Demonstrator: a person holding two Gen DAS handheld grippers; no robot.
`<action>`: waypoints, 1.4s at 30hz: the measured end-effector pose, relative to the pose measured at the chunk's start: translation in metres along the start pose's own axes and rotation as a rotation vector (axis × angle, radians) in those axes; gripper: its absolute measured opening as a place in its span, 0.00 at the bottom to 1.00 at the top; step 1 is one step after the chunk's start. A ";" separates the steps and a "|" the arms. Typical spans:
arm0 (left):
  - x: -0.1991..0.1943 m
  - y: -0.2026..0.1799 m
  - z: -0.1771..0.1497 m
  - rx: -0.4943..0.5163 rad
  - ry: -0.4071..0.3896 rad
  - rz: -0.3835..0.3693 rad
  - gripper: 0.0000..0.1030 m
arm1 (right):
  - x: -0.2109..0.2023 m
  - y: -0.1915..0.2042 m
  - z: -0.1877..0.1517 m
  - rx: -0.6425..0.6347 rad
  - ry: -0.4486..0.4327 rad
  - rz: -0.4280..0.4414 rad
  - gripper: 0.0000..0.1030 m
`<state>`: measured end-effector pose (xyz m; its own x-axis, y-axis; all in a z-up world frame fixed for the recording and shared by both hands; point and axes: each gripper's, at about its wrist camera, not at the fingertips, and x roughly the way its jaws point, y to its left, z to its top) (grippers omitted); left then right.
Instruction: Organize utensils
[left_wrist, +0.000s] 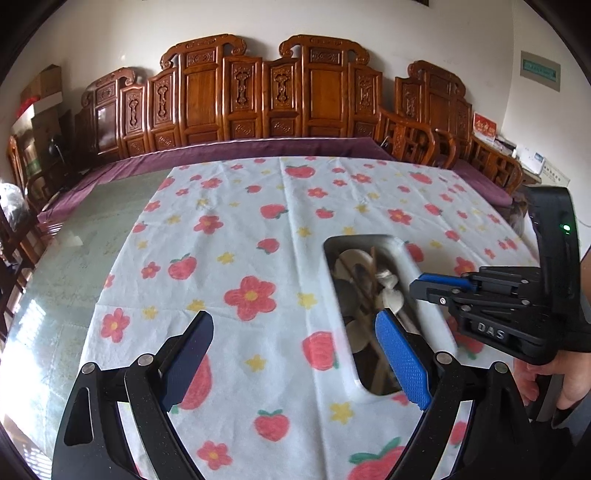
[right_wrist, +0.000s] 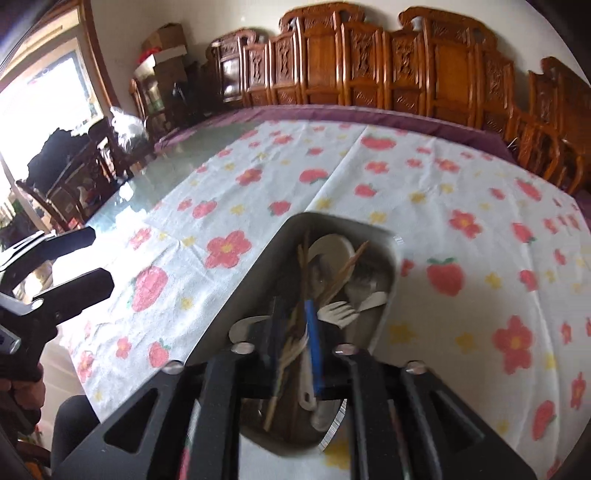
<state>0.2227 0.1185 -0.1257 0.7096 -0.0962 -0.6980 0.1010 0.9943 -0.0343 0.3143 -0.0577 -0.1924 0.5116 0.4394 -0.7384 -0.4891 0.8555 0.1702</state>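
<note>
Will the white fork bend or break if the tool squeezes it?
The fork looks like thin plastic, so probably light and a bit bendy. Its slim prongs might snap under a hard squeeze. It lies tangled among other utensils in the tray, so it may snag coming out.

I count one tray (right_wrist: 388, 236), one flowered cloth (left_wrist: 258, 229), two claws, and at least two pale forks (right_wrist: 338, 312); the jumbled utensils inside blur together.

Black plastic left claw (left_wrist: 293, 363) with blue textured pads, silver screws; black right claw (left_wrist: 436, 290) marked "DAS", green light, bare-skinned hand (left_wrist: 554, 384).
</note>
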 end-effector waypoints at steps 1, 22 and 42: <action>-0.002 -0.004 0.001 0.000 -0.004 -0.001 0.84 | -0.009 -0.003 -0.002 0.002 -0.016 -0.011 0.27; -0.051 -0.087 -0.007 -0.030 -0.009 -0.005 0.93 | -0.159 -0.054 -0.072 0.109 -0.179 -0.210 0.98; -0.170 -0.151 -0.003 0.024 -0.186 0.010 0.93 | -0.314 -0.028 -0.095 0.080 -0.437 -0.283 0.98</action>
<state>0.0850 -0.0147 -0.0043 0.8269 -0.0950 -0.5542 0.1080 0.9941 -0.0094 0.1000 -0.2456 -0.0269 0.8711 0.2469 -0.4245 -0.2423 0.9680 0.0657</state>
